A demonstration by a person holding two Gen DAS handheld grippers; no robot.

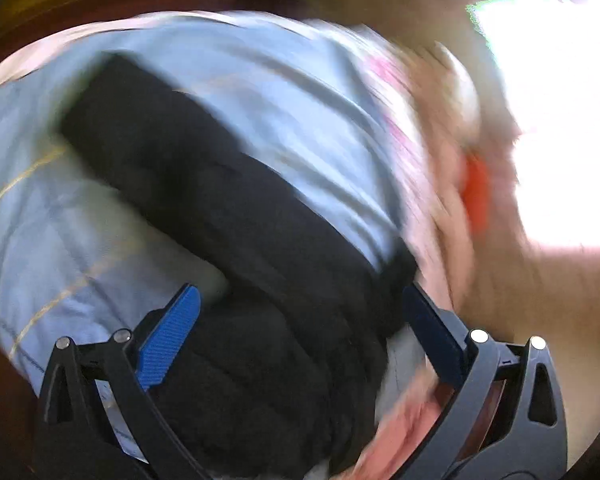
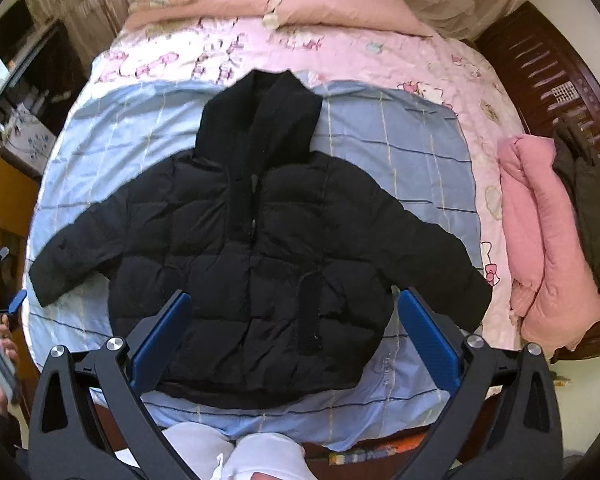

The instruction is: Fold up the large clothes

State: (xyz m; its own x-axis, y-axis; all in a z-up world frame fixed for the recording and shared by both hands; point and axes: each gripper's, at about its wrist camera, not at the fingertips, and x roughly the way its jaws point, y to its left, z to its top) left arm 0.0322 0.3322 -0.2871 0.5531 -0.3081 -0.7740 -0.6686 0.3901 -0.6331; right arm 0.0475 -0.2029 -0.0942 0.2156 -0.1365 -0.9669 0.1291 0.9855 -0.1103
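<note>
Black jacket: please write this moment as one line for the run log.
black jacket flat, unfolded on blue sheet | left gripper open, over sleeve, view blurred | right gripper open, above hem | fold not started

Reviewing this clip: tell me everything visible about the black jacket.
The black jacket is a puffy, quilted coat with a hood, which looks like softer, fleecy fabric. It lies flat and unfolded, front up, on a light blue checked sheet spread over the pink bed, hood pointing toward the pillows, both sleeves angled outward and down. A dark strip hangs on its front. Neither gripper touches it in the right wrist view; the left wrist view is too blurred to judge.
</note>
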